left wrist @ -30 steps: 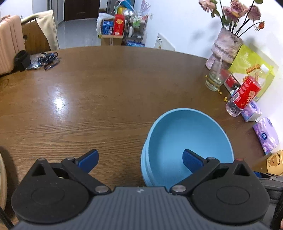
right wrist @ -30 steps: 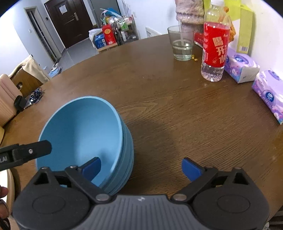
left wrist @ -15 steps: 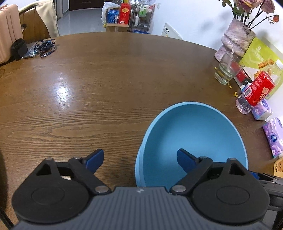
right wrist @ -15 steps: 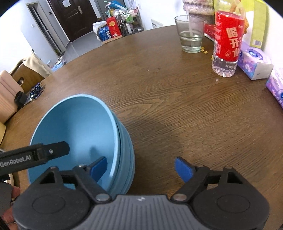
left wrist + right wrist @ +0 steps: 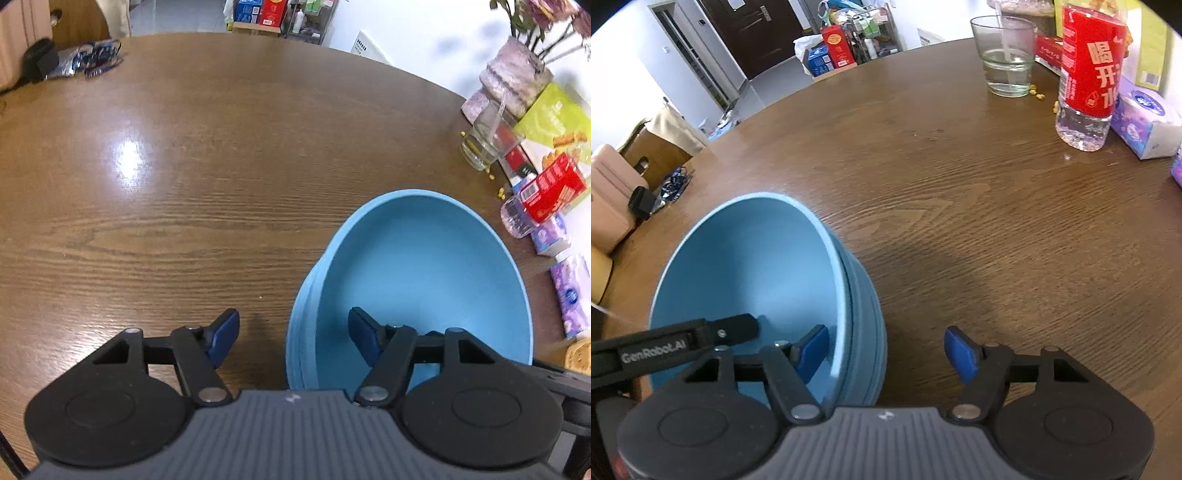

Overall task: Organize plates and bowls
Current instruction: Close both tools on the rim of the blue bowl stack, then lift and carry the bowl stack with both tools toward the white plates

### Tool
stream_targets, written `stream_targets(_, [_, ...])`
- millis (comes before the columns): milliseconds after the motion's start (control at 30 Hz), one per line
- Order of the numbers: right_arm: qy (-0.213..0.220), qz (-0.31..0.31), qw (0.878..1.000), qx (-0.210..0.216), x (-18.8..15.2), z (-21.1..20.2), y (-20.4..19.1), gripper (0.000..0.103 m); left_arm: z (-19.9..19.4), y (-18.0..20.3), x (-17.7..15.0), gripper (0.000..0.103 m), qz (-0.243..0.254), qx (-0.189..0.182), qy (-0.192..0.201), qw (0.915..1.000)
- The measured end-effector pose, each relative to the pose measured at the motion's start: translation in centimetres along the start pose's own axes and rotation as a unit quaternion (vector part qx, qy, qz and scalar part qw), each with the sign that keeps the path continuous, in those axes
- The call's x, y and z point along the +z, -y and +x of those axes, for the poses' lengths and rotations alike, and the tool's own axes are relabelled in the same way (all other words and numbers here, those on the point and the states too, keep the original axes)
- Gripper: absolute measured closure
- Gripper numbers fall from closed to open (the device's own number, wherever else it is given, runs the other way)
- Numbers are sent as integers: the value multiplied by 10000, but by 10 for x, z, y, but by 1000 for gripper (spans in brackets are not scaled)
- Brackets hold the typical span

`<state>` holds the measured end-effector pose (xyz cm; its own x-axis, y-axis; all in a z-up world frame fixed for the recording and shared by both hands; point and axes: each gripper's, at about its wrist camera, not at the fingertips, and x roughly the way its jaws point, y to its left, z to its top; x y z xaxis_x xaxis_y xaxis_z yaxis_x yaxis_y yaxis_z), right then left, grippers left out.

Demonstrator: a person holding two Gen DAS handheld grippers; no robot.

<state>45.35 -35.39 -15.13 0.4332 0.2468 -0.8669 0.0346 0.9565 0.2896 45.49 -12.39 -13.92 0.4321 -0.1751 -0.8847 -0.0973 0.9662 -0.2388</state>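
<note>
Bowls (image 5: 413, 280), light blue and nested in a stack, sit on the big round wooden table (image 5: 192, 177), toward its near right part in the left wrist view, with several rims showing one under another along the stack's side (image 5: 864, 314). Over on the far right of the table there's a water bottle (image 5: 1087, 74) with a red label, a drinking glass (image 5: 1006, 55) just left of it, and purple tissue packs (image 5: 1145, 118) just beside the bottle. And now the claws! The left gripper (image 5: 293, 336) straddles the stack's left wall, one blue pad outside over the wood, the other pad inside the top bowl; its jaws have just been closing, yet a gap still shows on each side of the wall, so nothing is clamped. The right gripper (image 5: 886, 350) does the same on the right wall, left pad inside the bowl, right pad out over the table, jaws likewise just closing in and not pressing on the rim. Tiny yellow crumbs (image 5: 1039, 94) lie near the glass.
</note>
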Motion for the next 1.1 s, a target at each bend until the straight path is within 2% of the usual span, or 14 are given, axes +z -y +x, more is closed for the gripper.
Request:
stream_targets(100, [-12,-12,10000,63,1,1,0,37,1,-1,0,36,-19,-54,3,10000])
stream_targets(167, [-27,-7,9999,131,1,1,0,42,2,-2,0,37,-46,-128,-10,9999])
stream_targets(200, [-33,-9,9998,196,1,2,0,44,3,-3,0,40,-72,-189,-12,9998])
stream_targets(267, [-24,-15,9995,325,1,1,-1,56,3,-4,-1,47,-118,-330,-13,9994])
stream_targets(300, [-15,-29,9993,385,0,1,-2,59,3,-5,-1,56,-131,-443,-10,9989])
stream_targets(333, [-9,-46,9991,431,0,0,-3,66,2,-5,-1,61,-141,-543,-11,9984])
stream_targets(367, [-5,-73,9989,458,0,-1,-5,67,2,-4,-1,64,-140,-599,-9,9981])
stream_targets(1100, [94,-329,9981,507,-2,-8,-16,69,-11,-8,-11,65,-246,-426,162,9987])
